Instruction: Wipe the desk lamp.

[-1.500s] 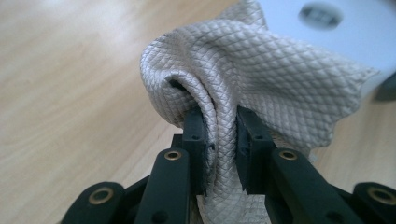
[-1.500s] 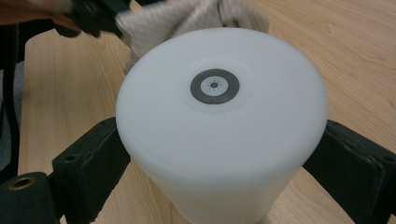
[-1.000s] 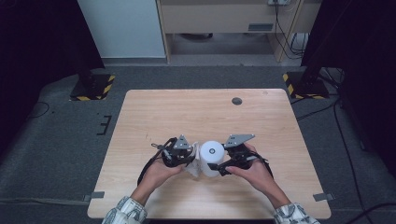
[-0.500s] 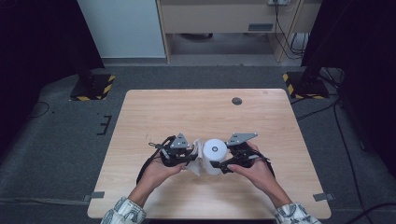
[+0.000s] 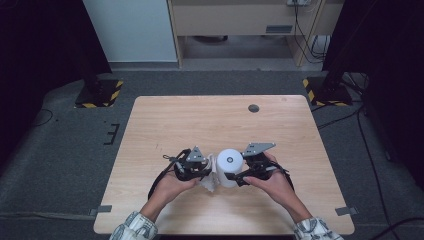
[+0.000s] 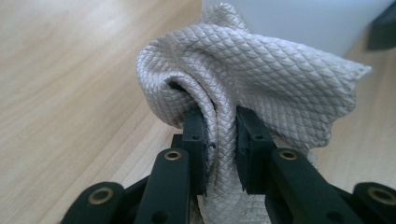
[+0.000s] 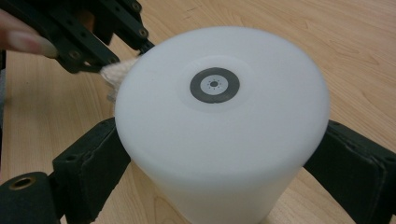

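Observation:
A white cylinder (image 5: 229,167) with a small grey disc on its top stands on the wooden table (image 5: 200,125) near the front. My right gripper (image 5: 231,176) is shut on the white cylinder (image 7: 219,121), its pads (image 7: 93,163) pressing both sides. My left gripper (image 5: 206,172) is shut on a bunched grey quilted cloth (image 6: 243,84), pinched between both black fingers (image 6: 194,135). The cloth (image 5: 210,176) touches the cylinder's left side. In the right gripper view the left gripper's fingers (image 7: 102,32) and a bit of the cloth (image 7: 119,70) sit behind the cylinder.
A small dark round hole (image 5: 253,108) sits near the table's far edge. Two stands with yellow-black striped bases (image 5: 100,94) (image 5: 325,90) flank the table on the grey floor. A wooden cabinet (image 5: 240,20) stands beyond.
The left gripper with the cloth has shifted slightly against the cylinder's side. The right hand and the cylinder have stayed in place.

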The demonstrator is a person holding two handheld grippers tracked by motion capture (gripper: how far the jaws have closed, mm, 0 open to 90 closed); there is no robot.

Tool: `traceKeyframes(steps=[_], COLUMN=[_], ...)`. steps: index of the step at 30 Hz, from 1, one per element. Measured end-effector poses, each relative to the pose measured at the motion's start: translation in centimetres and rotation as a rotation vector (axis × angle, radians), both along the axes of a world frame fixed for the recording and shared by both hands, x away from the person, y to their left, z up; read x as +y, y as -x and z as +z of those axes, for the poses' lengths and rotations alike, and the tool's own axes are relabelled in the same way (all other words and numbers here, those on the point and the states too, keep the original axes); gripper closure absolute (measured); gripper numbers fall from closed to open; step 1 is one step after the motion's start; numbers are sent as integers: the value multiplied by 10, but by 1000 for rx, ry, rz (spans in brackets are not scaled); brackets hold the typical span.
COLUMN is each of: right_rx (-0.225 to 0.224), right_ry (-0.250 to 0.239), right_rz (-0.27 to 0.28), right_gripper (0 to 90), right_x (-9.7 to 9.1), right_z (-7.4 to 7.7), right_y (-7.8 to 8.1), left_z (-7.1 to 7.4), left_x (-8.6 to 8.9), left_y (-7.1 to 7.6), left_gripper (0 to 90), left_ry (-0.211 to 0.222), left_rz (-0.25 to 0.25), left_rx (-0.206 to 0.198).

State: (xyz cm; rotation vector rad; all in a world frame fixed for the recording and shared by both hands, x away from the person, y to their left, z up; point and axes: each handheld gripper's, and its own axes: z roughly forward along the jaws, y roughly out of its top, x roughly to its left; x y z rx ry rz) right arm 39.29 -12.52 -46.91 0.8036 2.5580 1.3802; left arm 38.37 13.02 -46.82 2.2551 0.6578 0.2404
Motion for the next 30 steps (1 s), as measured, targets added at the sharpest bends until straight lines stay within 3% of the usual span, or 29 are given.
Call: traceKeyframes(steps=[4,12,19,27,30], right_rx=[-2,-6,-7,-11,-11], right_ry=[1,3,4,16,18], right_rz=[-2,-1,-2,2,1], right_gripper=[87,88,88,89,89], right_x=[0,0,1,2,2], right_z=[0,0,0,0,0], right_y=[0,1,1,1,1], left_z=[12,-6,8,9,5], left_x=[3,1,2,-1,-6], left_y=[4,2,10,22,27], left_gripper=[753,753,753,753,754], left_ry=[36,-6,32,47,29], left_rz=[3,-2,1,-21,-39], left_rx=[-22,13,-17,-12,-10])
